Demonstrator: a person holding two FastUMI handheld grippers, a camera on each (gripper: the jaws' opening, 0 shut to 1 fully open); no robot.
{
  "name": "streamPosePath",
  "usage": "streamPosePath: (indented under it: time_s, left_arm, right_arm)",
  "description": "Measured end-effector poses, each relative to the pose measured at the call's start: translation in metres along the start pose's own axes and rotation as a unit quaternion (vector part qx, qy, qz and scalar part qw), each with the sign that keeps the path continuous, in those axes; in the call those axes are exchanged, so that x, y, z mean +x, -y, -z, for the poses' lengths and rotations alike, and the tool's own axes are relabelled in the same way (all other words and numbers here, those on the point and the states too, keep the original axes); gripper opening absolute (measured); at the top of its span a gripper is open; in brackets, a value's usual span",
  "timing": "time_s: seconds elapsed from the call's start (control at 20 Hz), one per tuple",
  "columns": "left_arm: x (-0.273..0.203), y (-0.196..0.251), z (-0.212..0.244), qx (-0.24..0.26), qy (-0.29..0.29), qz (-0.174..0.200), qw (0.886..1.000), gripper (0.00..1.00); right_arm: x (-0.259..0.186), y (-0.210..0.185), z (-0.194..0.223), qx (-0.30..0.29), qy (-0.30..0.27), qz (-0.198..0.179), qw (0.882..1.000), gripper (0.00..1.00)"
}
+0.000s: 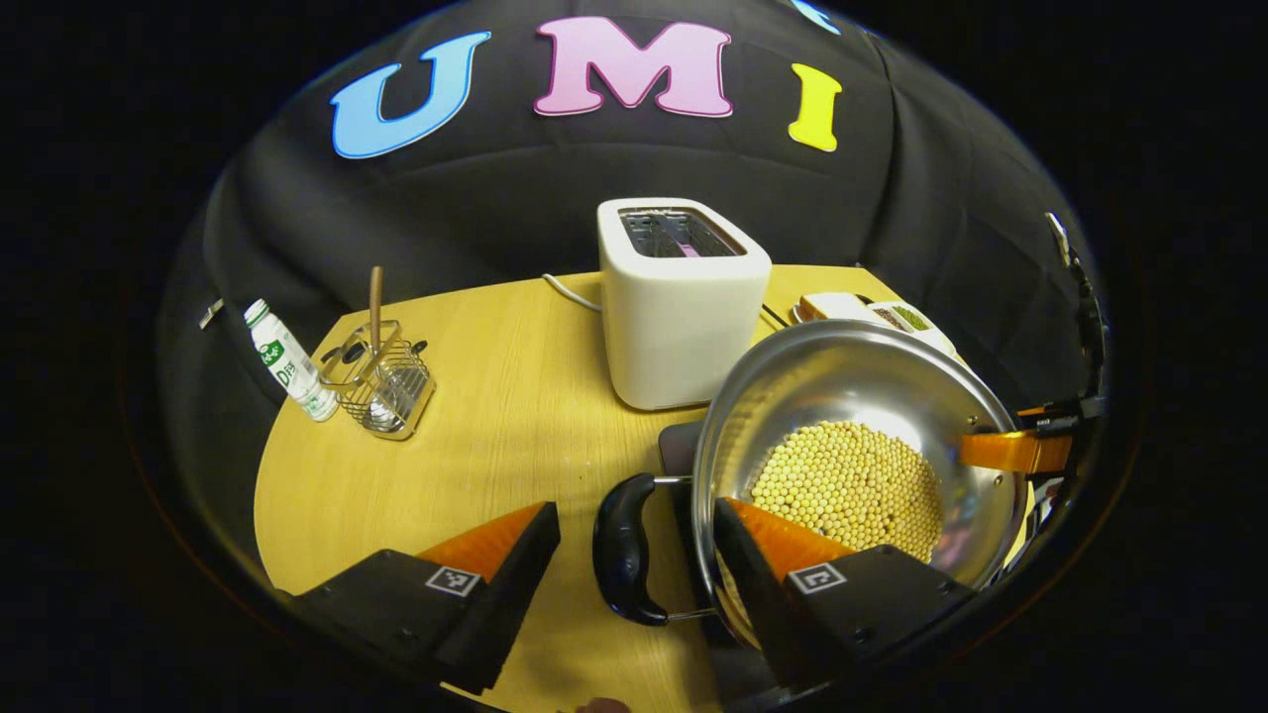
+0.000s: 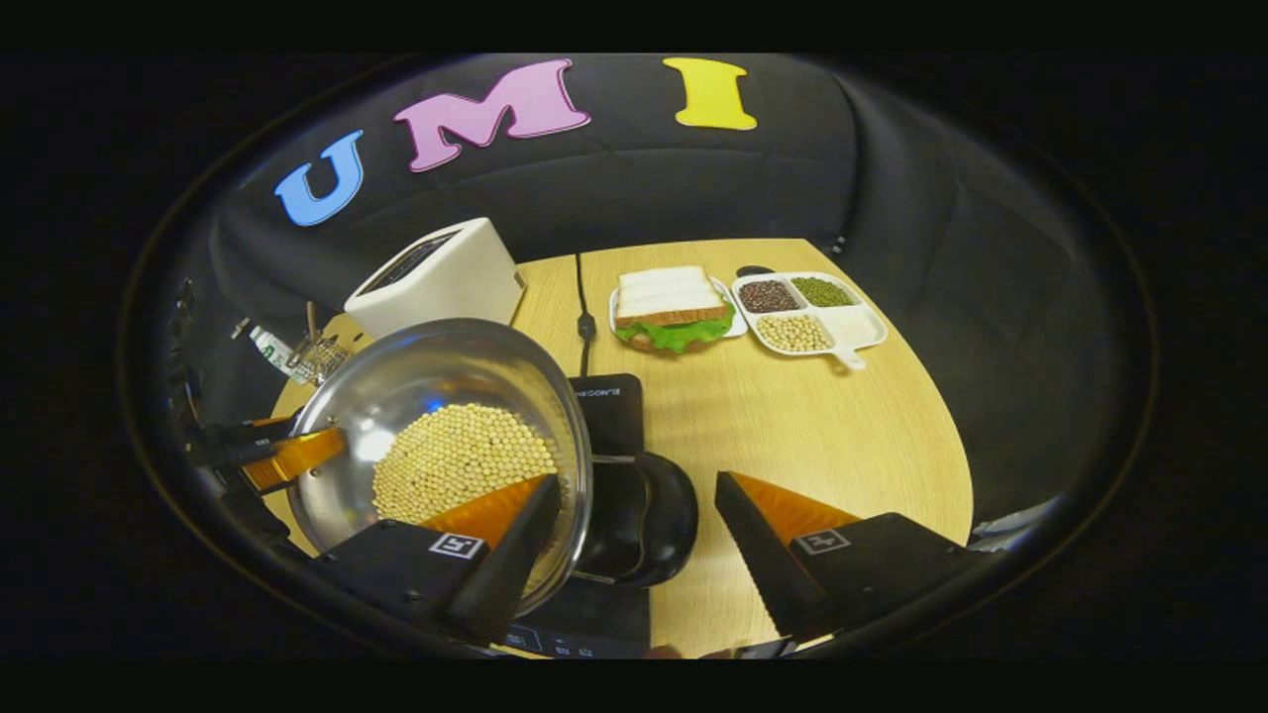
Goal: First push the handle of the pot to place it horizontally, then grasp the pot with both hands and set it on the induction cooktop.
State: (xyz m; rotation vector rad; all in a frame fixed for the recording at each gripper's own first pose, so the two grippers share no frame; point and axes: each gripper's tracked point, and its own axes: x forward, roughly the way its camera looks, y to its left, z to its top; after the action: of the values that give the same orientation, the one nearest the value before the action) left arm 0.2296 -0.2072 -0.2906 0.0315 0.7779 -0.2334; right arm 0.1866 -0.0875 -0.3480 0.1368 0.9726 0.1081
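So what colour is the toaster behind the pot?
Creamy white; the toaster shows best in the left gripper view, behind the pot.

The left hand-held gripper (image 1: 634, 564) has its jaws spread wide, one finger (image 1: 495, 555) out to the side and the other (image 1: 783, 555) reaching in from the opposite side. The right hand-held gripper (image 2: 629, 535) is likewise spread wide, with its two fingers well apart. In each view the other hand-held gripper shows farther off at the edge.
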Motion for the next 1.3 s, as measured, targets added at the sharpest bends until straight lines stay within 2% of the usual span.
streamPosePath:
  time_s: [0.2,0.4,0.6,0.9,1.15,1.3]
  left_arm:
    - [-0.02,-0.002,0.0,-0.01,0.011,0.002,1.0,0.95]
    - [-0.058,-0.006,-0.018,0.011,0.055,0.006,0.998,0.95]
    - [-0.111,-0.003,-0.052,0.014,0.125,0.015,0.992,0.95]
    - [-0.2,-0.017,-0.077,0.008,0.216,0.021,0.976,0.95]
    - [-0.257,-0.054,-0.073,-0.018,0.258,-0.001,0.966,0.95]
    - [-0.289,-0.081,-0.071,-0.017,0.286,-0.022,0.958,0.95]
  right_arm:
    - [-0.024,0.007,-0.015,0.023,0.04,0.007,0.999,0.99]
    - [-0.063,0.006,-0.037,0.036,0.1,0.015,0.994,0.99]
    - [-0.105,-0.007,-0.049,0.01,0.154,0.022,0.988,0.99]
    - [-0.186,-0.039,-0.073,-0.01,0.242,0.029,0.97,0.99]
    - [-0.241,-0.066,-0.077,-0.026,0.298,0.034,0.953,0.98]
    - [-0.269,-0.079,-0.074,-0.035,0.328,0.041,0.943,0.98]
